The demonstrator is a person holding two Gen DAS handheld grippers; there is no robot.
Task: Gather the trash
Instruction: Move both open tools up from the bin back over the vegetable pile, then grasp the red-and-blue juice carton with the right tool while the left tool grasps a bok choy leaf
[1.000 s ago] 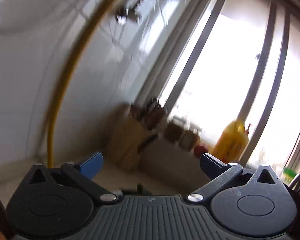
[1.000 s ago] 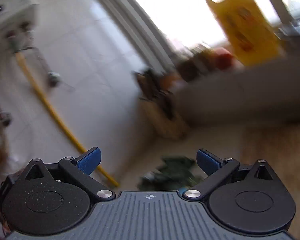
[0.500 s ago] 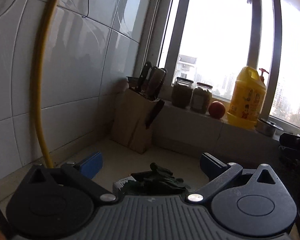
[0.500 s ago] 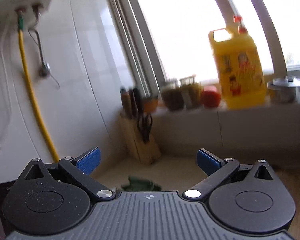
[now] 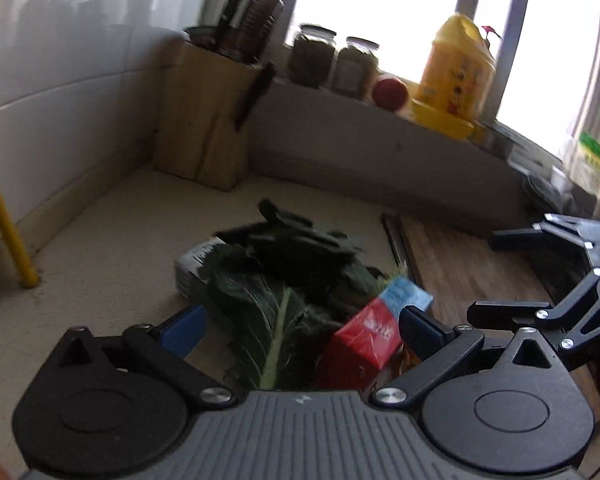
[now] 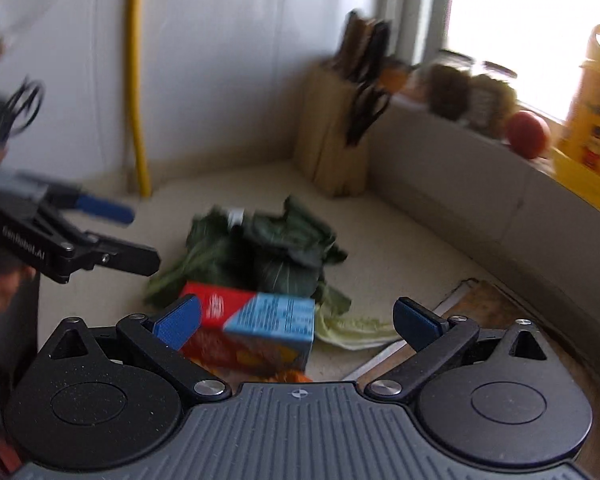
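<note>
Nearest in the left wrist view, the left gripper (image 5: 300, 326) was held wide open, with nothing caught between its blue fingers (image 5: 182, 329). Just past them a pile of trash was spread on the pale counter (image 5: 100, 256). A red and blue carton (image 5: 370, 334) was seen between the fingers, lying against big dark green leaves (image 5: 276, 280). A white packet (image 5: 196, 260) was tucked under the leaves on the left side. To the right, the right gripper (image 5: 500, 276) was seen from the side with its fingers apart, above a wooden cutting board (image 5: 460, 264).

In the right wrist view, the right gripper (image 6: 296, 320) was also spread wide and held nothing. The carton (image 6: 256, 312) was seen just past its left finger (image 6: 178, 320), but it cannot be told if they touched. A pale leaf (image 6: 352, 330) was laid beside the carton, and the dark leaves (image 6: 268, 252) were heaped behind it. The left gripper (image 6: 116, 236) was seen at the left edge, near the pile.

Farther back, a wooden knife block (image 5: 204, 120) was stood in the corner. A yellow pipe (image 6: 138, 80) was run down the white tiled wall (image 6: 228, 60) to the counter. On the window ledge (image 5: 360, 140), two jars (image 5: 332, 62), a red round fruit (image 5: 390, 92) and a big yellow bottle (image 5: 456, 80) were lined up.
</note>
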